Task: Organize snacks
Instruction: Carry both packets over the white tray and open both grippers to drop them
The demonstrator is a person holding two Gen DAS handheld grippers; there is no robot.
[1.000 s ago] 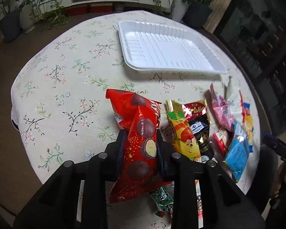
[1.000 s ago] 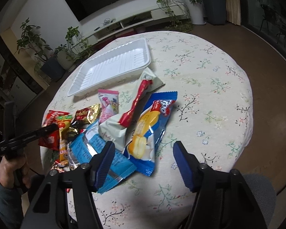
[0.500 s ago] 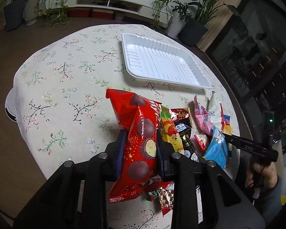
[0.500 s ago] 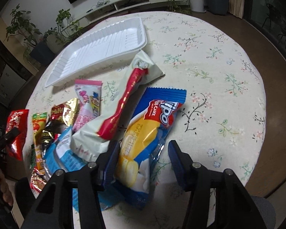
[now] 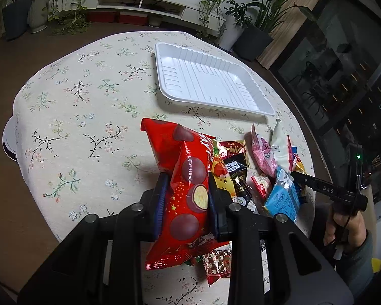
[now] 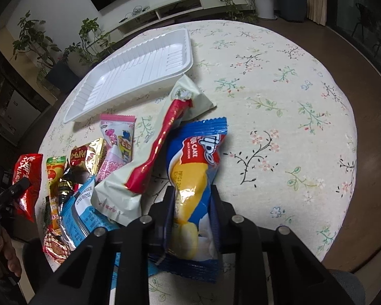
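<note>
My left claw [image 5: 188,190] is clamped across the middle of the crinkly red foil bag printed with chocolate balls [image 5: 184,178], and my right claw [image 6: 191,203] is pinched on the blue-and-yellow cake wrapper [image 6: 194,178] — to do this well I would lift each clear of the heap before swinging toward the ribbed white plastic tray [image 5: 165,50], squeezing only enough to keep the slick film from sliding. The red bag looks puffy and creased at lower centre of the left view; the tray sits bare in the upper middle — the cake wrapper, glossy, fills the lower centre of the right view.
</note>
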